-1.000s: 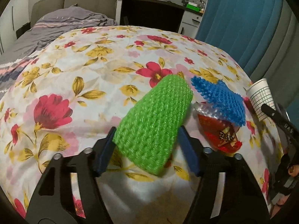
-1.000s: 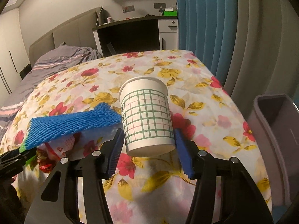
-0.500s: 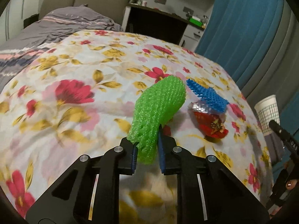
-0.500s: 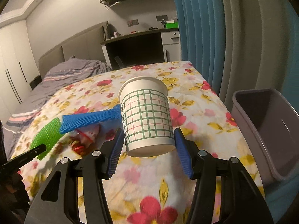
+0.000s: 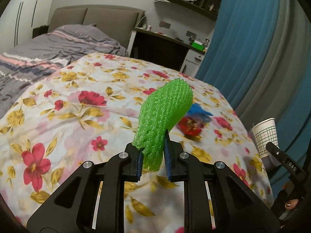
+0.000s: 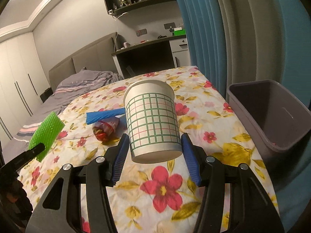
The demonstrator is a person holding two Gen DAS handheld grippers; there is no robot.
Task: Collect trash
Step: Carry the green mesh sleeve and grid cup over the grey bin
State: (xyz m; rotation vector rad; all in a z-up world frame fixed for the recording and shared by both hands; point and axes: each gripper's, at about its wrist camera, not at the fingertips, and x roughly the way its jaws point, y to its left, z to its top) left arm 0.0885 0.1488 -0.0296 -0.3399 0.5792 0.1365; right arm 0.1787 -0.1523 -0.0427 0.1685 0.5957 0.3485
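My left gripper [image 5: 153, 156] is shut on a green foam net [image 5: 164, 116], squeezed thin between the pads and held up above the flowered bedspread [image 5: 77, 120]. My right gripper [image 6: 154, 151] is shut on a white paper cup with a green grid [image 6: 152, 120], upright and lifted off the bed. A blue foam net [image 6: 106, 115] and a red snack wrapper [image 6: 105, 130] lie together on the bedspread beyond the cup. The green net [image 6: 46, 132] also shows at the left of the right wrist view, and the cup [image 5: 265, 136] at the right edge of the left wrist view.
A grey plastic bin [image 6: 272, 116] stands open beside the bed's right edge, against the blue curtain [image 6: 204, 29]. A rumpled grey striped blanket [image 5: 48, 50] lies at the bed's far left. A dark desk [image 6: 147, 56] stands behind the bed.
The left jaws closed on the green net and lifted it off the bed. Both grippers rose and drew back; the cup stayed gripped, and the bin came further into view.
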